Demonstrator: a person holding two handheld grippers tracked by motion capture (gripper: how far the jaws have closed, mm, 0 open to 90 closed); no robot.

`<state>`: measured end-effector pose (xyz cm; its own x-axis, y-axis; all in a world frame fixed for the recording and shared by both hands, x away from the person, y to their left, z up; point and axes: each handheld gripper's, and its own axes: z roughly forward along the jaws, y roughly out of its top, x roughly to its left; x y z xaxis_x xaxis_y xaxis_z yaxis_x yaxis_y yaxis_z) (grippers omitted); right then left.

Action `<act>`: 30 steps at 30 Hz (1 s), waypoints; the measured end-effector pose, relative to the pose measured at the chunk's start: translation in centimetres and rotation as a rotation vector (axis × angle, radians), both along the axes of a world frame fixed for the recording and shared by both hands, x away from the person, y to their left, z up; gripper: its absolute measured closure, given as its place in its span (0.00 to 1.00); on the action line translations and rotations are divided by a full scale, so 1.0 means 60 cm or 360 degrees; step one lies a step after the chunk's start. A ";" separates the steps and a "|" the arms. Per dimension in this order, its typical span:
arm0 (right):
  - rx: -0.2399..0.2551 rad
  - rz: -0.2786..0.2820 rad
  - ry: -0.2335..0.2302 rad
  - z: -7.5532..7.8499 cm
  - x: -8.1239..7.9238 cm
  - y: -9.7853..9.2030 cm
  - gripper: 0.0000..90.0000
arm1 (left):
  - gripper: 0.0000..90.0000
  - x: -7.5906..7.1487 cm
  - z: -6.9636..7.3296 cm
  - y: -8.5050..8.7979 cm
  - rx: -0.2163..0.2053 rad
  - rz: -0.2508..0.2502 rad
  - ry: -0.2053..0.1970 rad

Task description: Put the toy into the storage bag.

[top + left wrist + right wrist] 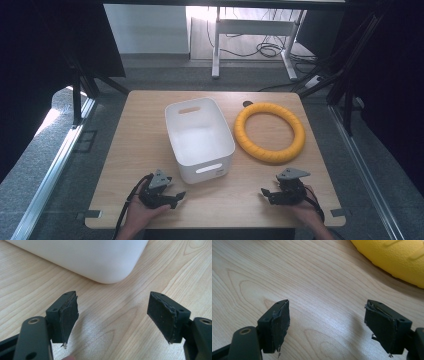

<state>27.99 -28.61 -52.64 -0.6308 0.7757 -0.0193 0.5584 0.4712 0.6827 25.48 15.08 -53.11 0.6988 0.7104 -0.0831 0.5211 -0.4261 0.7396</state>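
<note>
A white plastic bin [199,137] with handle slots stands in the middle of the wooden table [135,150]. To its right lies a ribbed yellow ring [270,132]. My left gripper [177,196] rests near the table's front edge, below the bin's near left corner, jaws open and empty. In the left gripper view its jaws [112,317] stand wide over bare wood, and the bin's rounded corner [105,265] lies just ahead. My right gripper [264,193] rests at the front right, open and empty. In the right gripper view [327,325] the yellow ring [397,257] shows at the top right.
A dark round spot [247,104] sits on the table behind the ring. Metal frame rails run along both sides of the table. A white desk frame [250,30] and cables stand on the floor beyond the far edge.
</note>
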 end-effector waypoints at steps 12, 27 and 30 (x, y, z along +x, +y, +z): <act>-0.0041 0.0069 -0.0015 -0.005 -0.001 0.006 0.23 | 0.28 0.001 -0.003 -0.006 0.0011 -0.0021 0.0012; -0.0056 0.0147 -0.0089 0.032 0.024 0.018 0.24 | 0.28 0.000 0.001 -0.009 0.0003 -0.0025 0.0007; -0.0134 0.0204 -0.0088 0.055 0.056 0.030 0.21 | 0.28 -0.002 0.002 -0.011 0.0010 -0.0039 0.0006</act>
<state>31.33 -26.82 -49.33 -0.7208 0.6829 -0.1184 0.4527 0.5933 0.6656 25.38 14.45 -53.00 0.7156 0.6937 -0.0814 0.5134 -0.4434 0.7347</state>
